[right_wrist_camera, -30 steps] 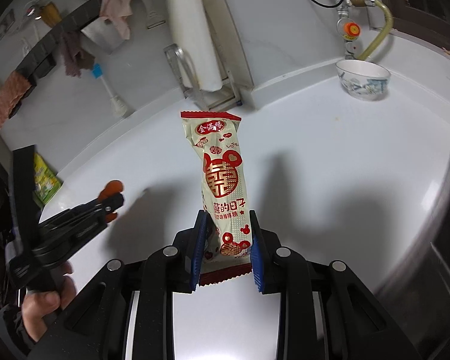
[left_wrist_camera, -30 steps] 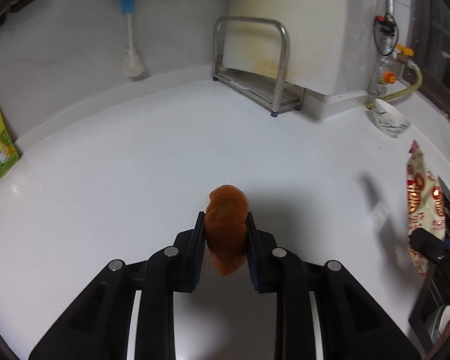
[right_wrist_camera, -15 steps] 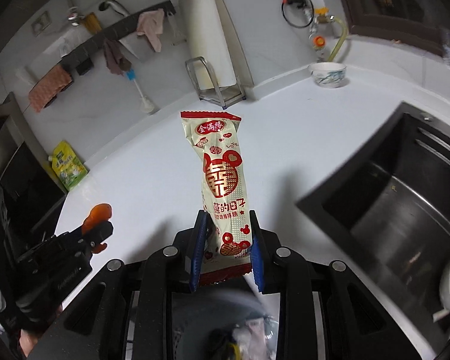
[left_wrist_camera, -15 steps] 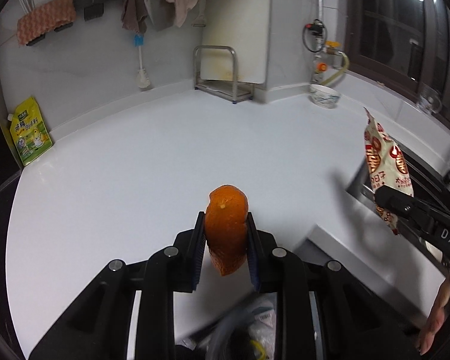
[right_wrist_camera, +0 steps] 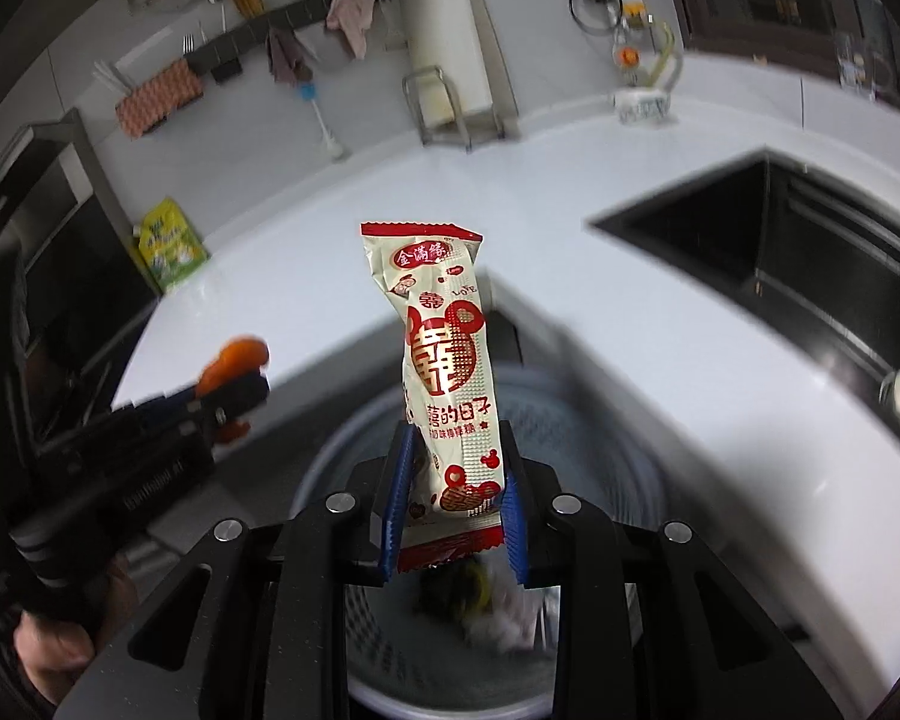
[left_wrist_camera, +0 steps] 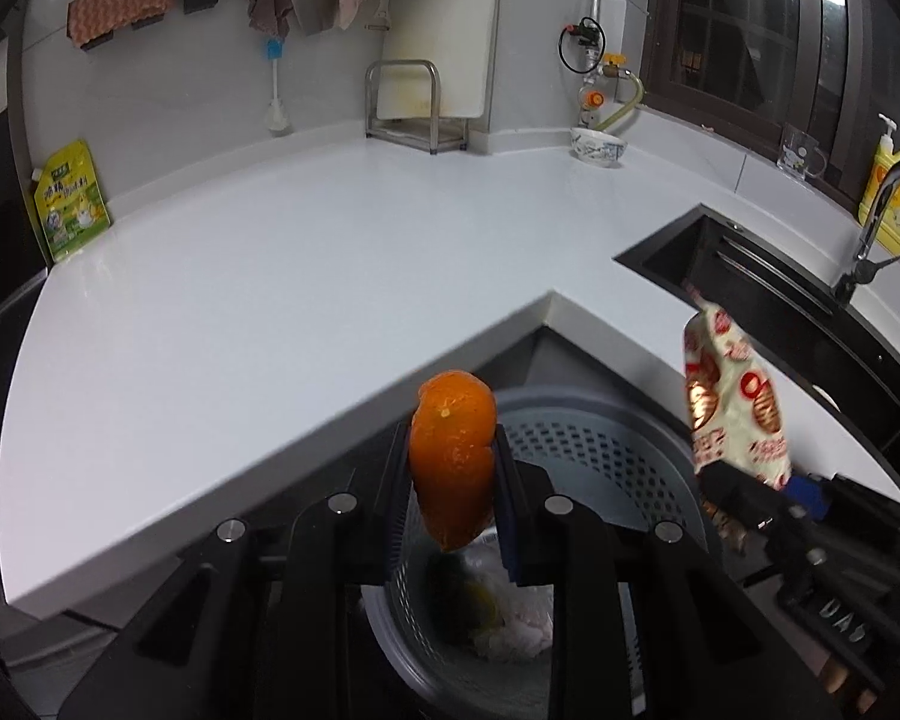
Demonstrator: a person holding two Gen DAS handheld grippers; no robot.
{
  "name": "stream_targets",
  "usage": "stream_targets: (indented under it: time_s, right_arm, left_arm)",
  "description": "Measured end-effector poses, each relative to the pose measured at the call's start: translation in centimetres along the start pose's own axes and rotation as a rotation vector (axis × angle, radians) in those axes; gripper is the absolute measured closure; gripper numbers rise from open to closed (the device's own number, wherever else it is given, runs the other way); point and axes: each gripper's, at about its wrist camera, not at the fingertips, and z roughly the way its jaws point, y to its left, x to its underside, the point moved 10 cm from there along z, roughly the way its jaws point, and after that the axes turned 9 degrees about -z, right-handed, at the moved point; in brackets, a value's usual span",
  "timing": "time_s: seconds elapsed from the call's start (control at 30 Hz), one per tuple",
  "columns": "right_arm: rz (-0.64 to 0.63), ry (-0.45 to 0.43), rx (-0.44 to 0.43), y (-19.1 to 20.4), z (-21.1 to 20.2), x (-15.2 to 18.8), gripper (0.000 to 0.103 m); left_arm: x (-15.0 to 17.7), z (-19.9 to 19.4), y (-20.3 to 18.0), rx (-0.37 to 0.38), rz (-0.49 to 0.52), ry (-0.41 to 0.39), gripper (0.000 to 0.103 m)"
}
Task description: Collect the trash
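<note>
Pinching orange peel (left_wrist_camera: pixel 452 468) in left hand-held gripper (left_wrist_camera: pixel 452 501), right hand-held gripper (right_wrist_camera: pixel 455 495) clamping snack wrapper (right_wrist_camera: pixel 444 372)

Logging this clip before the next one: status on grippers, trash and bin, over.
Left gripper shut on orange peel. Right gripper shut on snack wrapper. Both over the grey bin, trash already inside. Nothing blocking the drop.

2 wrist fisheyes, each angled down along its jaws, close above the bin (left_wrist_camera: pixel 600 456) — both share the counter (left_wrist_camera: pixel 270 300)
</note>
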Motion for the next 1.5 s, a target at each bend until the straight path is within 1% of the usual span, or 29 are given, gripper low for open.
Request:
stream_targets:
  time_s: [0.07,0.17,0.33,0.37,0.4,0.43,0.47,0.5,0.57,0.7,0.8,1.03,1.13,1.17,1.37,1.5]
  right_arm:
    - [-0.005,0.033,0.017,-0.3,0.7,1.4,0.077]
    - [0.024,0.062,0.005,-0.7,1.4,2.7,0.077]
    - [0.021,0.082,0.002,-0.8,2.2,3.4,0.076]
    - [0.023,0.082,0.002,-0.8,2.2,3.4,0.070]
    - [0.026,0.083,0.001,-0.9,2.3,3.4,0.063]
    - [0.028,0.072,0.005,-1.0,2.2,3.3,0.051]
    - [0.027,0.062,0.014,-1.2,2.0,3.2,0.049]
    - [0.024,0.056,0.021,-1.3,1.9,3.0,0.049]
    - [0.026,0.053,0.023,-1.5,1.8,2.9,0.049]
    - [0.046,0.051,0.010,-1.7,1.7,2.9,0.049]
    - [0.044,0.050,0.013,-1.7,1.6,2.8,0.049]
    - [0.045,0.057,0.020,-1.7,1.7,2.7,0.049]
    - [0.045,0.059,0.023,-1.7,1.7,2.7,0.049]
    - [0.045,0.059,0.023,-1.7,1.7,2.7,0.049]
    - [0.054,0.060,0.025,-1.8,1.7,2.7,0.049]
    - [0.053,0.058,0.028,-1.8,1.6,2.7,0.046]
  left_arm:
    - [1.1,0.2,-0.2,0.003,0.007,0.019,0.078]
    - [2.2,0.8,-0.4,-0.001,0.013,0.049,0.077]
    - [2.7,1.2,-0.1,-0.017,0.006,0.061,0.071]
    - [2.7,1.2,0.0,-0.019,0.003,0.060,0.066]
    - [2.6,1.2,0.1,-0.021,0.001,0.057,0.057]
    - [2.6,1.1,0.2,-0.024,0.000,0.051,0.050]
    - [2.4,0.9,0.3,-0.027,-0.003,0.044,0.037]
    - [2.3,0.7,0.4,-0.026,-0.006,0.032,0.034]
    - [2.2,0.6,0.4,-0.032,-0.001,0.025,0.034]
    - [2.2,0.9,0.4,-0.037,-0.005,0.036,0.034]
    - [2.2,0.9,0.5,-0.043,-0.007,0.036,0.030]
    - [2.1,1.0,0.9,-0.051,-0.016,0.041,0.029]
    - [2.2,1.0,1.1,-0.052,-0.021,0.040,0.025]
    - [2.2,1.0,1.1,-0.052,-0.023,0.040,0.021]
    - [2.2,1.0,1.5,-0.063,-0.029,0.042,0.019]
    - [2.0,0.8,1.7,-0.071,-0.035,0.034,0.012]
